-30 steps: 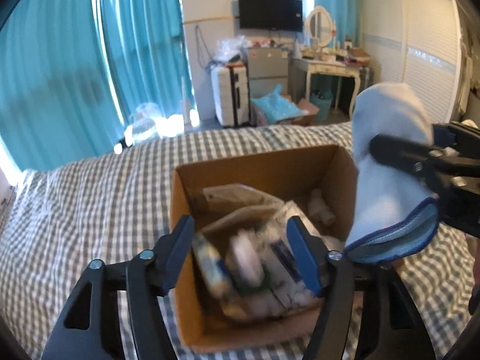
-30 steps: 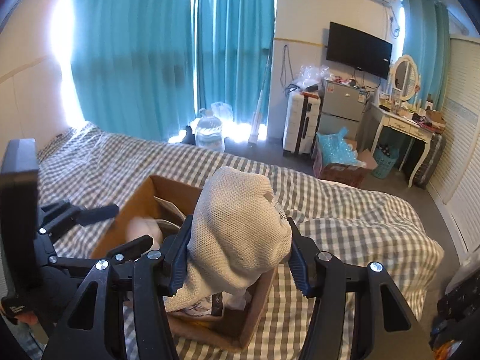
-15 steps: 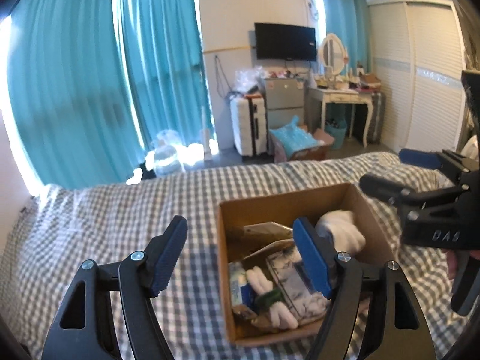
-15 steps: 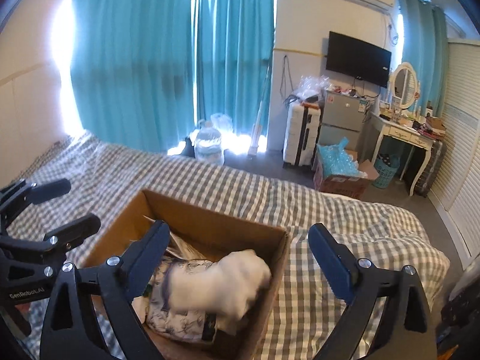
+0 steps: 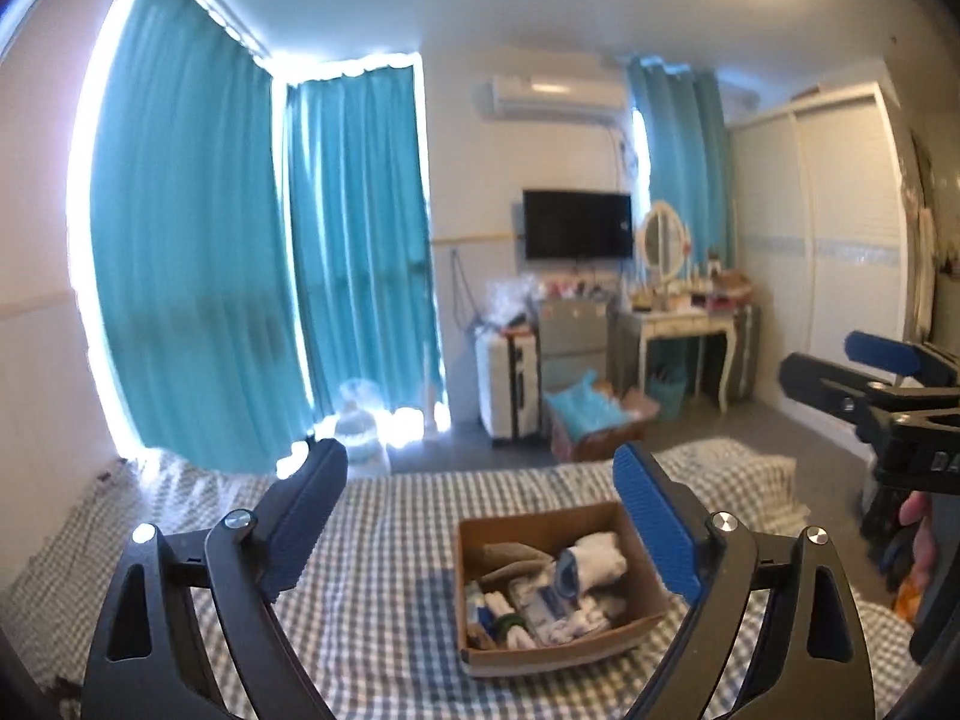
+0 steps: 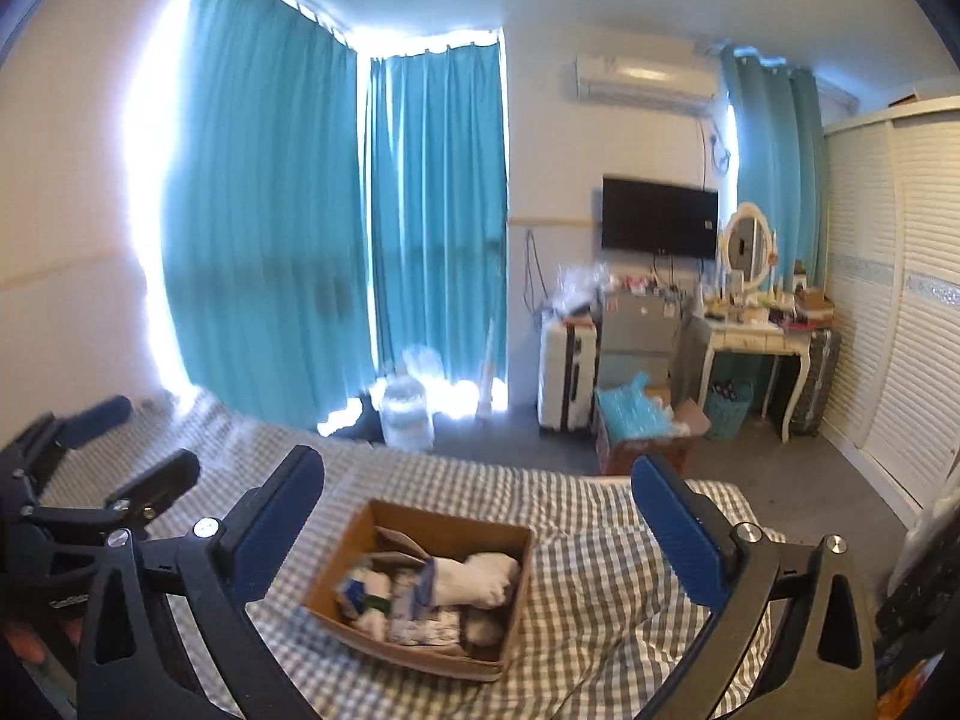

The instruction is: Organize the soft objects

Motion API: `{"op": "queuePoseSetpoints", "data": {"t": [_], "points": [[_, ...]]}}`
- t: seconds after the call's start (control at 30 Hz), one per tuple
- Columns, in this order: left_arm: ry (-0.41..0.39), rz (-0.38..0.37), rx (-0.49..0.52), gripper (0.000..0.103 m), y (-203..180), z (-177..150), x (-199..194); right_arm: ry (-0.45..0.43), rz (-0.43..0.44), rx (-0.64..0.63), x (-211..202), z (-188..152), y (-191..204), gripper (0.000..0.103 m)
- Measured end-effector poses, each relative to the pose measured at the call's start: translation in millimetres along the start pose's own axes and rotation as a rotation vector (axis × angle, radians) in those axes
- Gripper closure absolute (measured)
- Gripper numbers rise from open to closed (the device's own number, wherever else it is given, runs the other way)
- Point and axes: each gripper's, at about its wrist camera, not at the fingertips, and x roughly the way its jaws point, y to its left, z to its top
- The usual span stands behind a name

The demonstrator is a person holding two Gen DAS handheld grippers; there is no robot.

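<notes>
Both the left gripper point(image 5: 480, 519) and right gripper point(image 6: 478, 525) hang wide and empty above the box point(image 6: 515, 612); scan the bed point(image 5: 390, 600) beside it for leftover socks before descending.

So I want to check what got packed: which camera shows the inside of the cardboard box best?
The left wrist view: it looks down into the cardboard box sharply, so the white rolled cloth and small packets read clearly. The right wrist view shows the same box and cloth, but its left contents are blurred.
</notes>
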Motion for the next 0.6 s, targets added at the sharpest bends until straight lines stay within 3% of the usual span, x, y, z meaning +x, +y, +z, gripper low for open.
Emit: {"op": "queuePoseSetpoints", "data": {"t": [0.13, 0.27, 0.33, 0.43, 0.53, 0.6], "points": [[-0.055, 0.010, -0.008, 0.011, 5.3, -2.6, -39.4, -0.049, -0.021, 0.007, -48.7, -5.0, 10.6, 0.000], [-0.077, -0.007, -0.082, 0.011, 17.2, -30.8, -55.8, -0.109, -0.037, 0.078, -82.7, -34.8, 10.2, 0.000], [-0.075, 0.017, -0.101, 0.011, 17.1, -49.3, -54.3, -0.115, -0.025, 0.107, -83.5, -59.5, 13.0, 0.000], [-0.030, 0.034, -0.085, 0.011, 8.9, -80.1, -47.1, -0.090, -0.106, 0.068, -71.6, -94.9, 24.2, 0.000], [0.014, 0.104, -0.039, 0.011, 4.5, -110.1, -34.4, -0.041, -0.094, 0.105, -53.1, -133.4, 27.8, 0.000], [0.045, 0.095, -0.037, 0.011, 5.4, -126.0, -22.0, 0.005, -0.089, 0.142, -41.1, -154.3, 25.2, 0.000]]}}
